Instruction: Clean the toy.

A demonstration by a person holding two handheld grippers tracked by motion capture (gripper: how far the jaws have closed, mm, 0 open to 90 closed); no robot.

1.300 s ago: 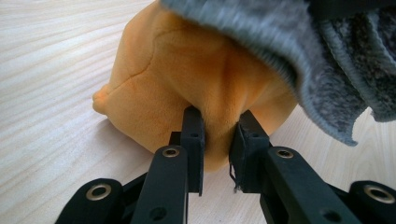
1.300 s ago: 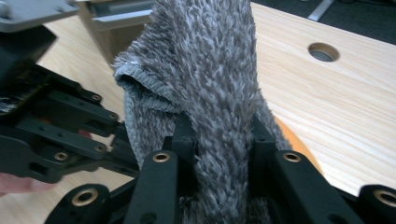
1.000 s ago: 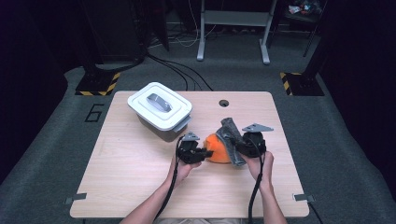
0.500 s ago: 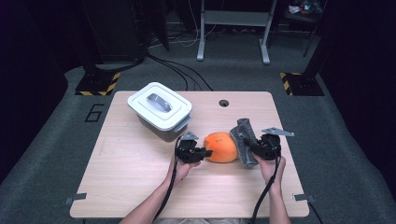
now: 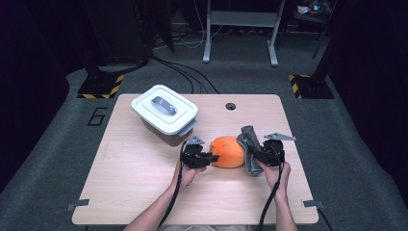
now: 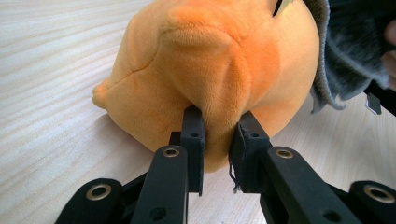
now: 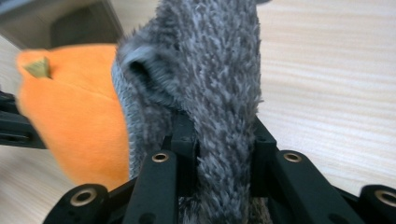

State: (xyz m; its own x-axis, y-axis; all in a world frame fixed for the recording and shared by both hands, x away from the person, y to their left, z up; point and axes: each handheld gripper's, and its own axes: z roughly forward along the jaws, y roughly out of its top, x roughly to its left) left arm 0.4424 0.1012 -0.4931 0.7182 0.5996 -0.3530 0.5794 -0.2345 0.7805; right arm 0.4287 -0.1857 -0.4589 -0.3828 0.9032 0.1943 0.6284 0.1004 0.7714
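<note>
The right gripper (image 5: 259, 155), clenched on the fuzzy grey cloth (image 5: 248, 144), has swung it down beside the round orange plush toy (image 5: 228, 151). The left gripper (image 5: 208, 157) pinches that toy, so wiping or wrapping looks imminent.

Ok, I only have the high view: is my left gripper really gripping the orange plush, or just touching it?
Observer: Gripping. In the left gripper view, the left gripper has its jaws pinching a fold of the orange plush.
Operator: And the right one?
Observer: The right gripper is shut on the grey fuzzy cloth, which stands up between its jaws.
Operator: Do cloth and plush touch?
Observer: Yes, in the right gripper view the cloth's edge lies against the plush's side.
</note>
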